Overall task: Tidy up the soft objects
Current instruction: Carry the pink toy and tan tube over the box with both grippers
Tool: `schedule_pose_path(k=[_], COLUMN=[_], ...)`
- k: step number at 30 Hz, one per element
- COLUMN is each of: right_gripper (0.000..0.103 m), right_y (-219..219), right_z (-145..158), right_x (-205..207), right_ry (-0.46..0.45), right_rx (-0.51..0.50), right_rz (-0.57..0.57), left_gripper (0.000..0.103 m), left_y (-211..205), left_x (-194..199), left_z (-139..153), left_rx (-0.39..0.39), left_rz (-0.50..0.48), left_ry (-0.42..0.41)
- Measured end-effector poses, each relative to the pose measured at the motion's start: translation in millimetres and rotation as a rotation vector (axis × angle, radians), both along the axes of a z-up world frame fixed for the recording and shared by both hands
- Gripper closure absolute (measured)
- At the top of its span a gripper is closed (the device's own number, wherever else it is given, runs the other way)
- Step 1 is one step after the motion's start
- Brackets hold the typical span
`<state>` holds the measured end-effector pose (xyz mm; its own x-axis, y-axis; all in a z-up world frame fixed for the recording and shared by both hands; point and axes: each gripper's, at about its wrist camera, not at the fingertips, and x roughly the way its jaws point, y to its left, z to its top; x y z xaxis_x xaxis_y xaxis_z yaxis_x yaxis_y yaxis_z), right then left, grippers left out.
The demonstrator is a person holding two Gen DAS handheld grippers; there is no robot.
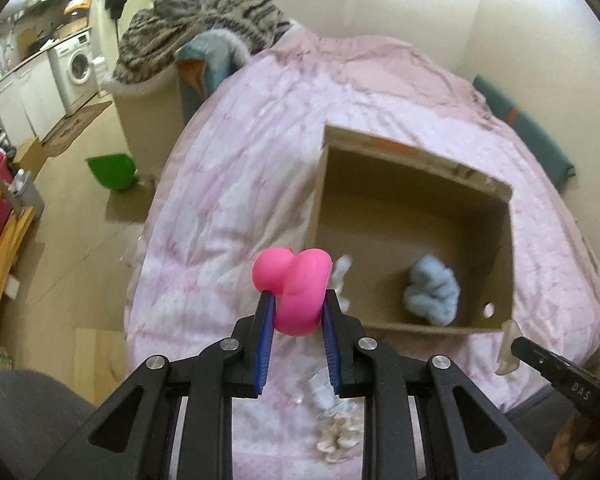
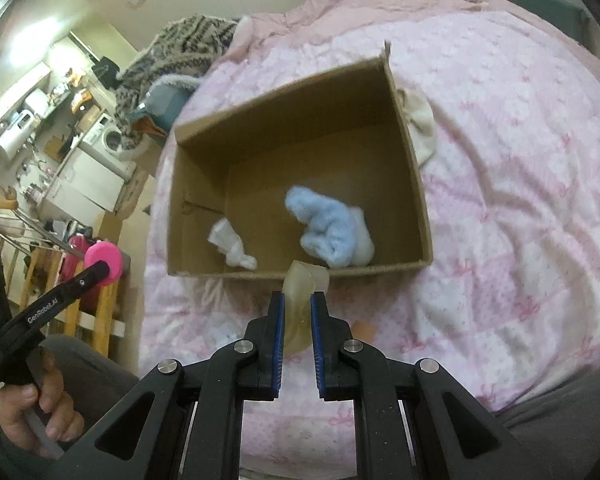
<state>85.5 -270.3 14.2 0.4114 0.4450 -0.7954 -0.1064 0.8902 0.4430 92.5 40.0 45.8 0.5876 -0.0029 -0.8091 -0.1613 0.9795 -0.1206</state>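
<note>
An open cardboard box sits on a pink quilted bed. Inside lie a fluffy blue cloth and a small white cloth. My left gripper is shut on a soft pink toy, held above the bed just left of the box's near corner; the toy also shows in the right wrist view. My right gripper is shut on a translucent beige soft piece, at the box's near wall; it also shows in the left wrist view.
A cream cloth lies on the bed against the box's right side. A clear wrapper and a beige frilly item lie on the bed below my left gripper. A striped blanket is piled at the bed's far end. A green bin stands on the floor.
</note>
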Motion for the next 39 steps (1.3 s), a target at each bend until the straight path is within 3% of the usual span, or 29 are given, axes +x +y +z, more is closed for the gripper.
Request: schedule_pose_path(k=[8, 14, 25, 31, 39], right_gripper=[0.089, 0.089, 0.089, 0.089, 0.089], right_y=[-7.9, -7.7, -1.3, 3.9, 16.5], right_z=[40.2, 46.7, 0.6, -23.8, -39.8], right_x=[21.1, 47.4, 83.1, 88.5, 92.9], right_ry=[-0.128, -0.174, -0.129, -0.080, -0.048], right_rx=[-0.008, -0.008, 0.001, -0.018, -0.060], right_rz=[-0.004, -0.005, -0.021, -0.015, 0.014], left_gripper=[0.082, 0.082, 0.082, 0.082, 0.082], left_y=[-16.6, -29.1, -57.5, -54.8, -56.4], left_x=[28.2, 54.9, 94.1, 106.7, 113.1], left_z=[26.2, 22.3, -28.5, -64.2, -78.8], left_rx=[0.054, 0.088, 0.173, 0.116, 0.100], left_rz=[-0.053, -0.091, -0.183, -0.197, -0.212], left_ry=[-0.079, -0.094, -0.080, -0.023, -0.010])
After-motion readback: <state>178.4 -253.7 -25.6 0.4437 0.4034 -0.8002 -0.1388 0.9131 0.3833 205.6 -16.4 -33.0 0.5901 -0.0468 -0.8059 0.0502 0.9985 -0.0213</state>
